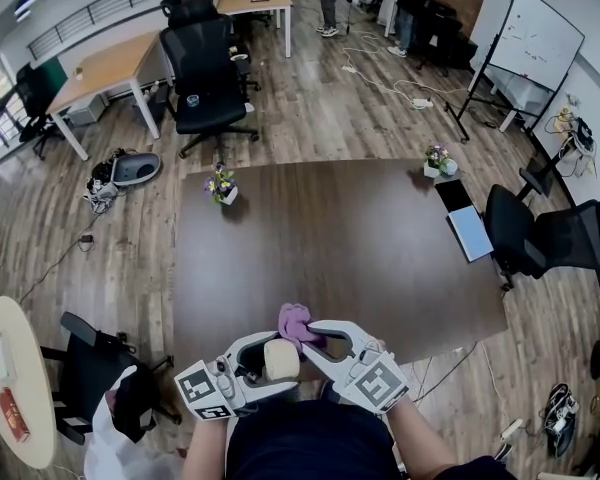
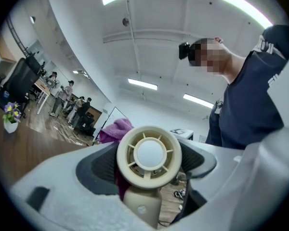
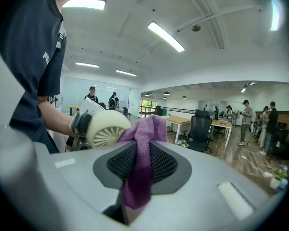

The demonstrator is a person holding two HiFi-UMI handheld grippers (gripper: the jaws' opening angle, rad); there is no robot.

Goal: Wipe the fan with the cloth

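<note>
Dark brown table (image 1: 330,248) fills the middle of a wood-floored office; both grippers hover at its near edge (close against the person's torso). The left gripper (image 1: 272,361) is clamped on a small cream fan (image 2: 149,154), grille toward its camera. The right gripper (image 3: 142,161) pinches a purple cloth (image 3: 145,129) that lies against the fan's head.

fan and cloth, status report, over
Left gripper shut on the cream handheld fan. Right gripper shut on the purple cloth, cloth against the fan's head. Both over the table's near edge, nothing in the way.
</note>
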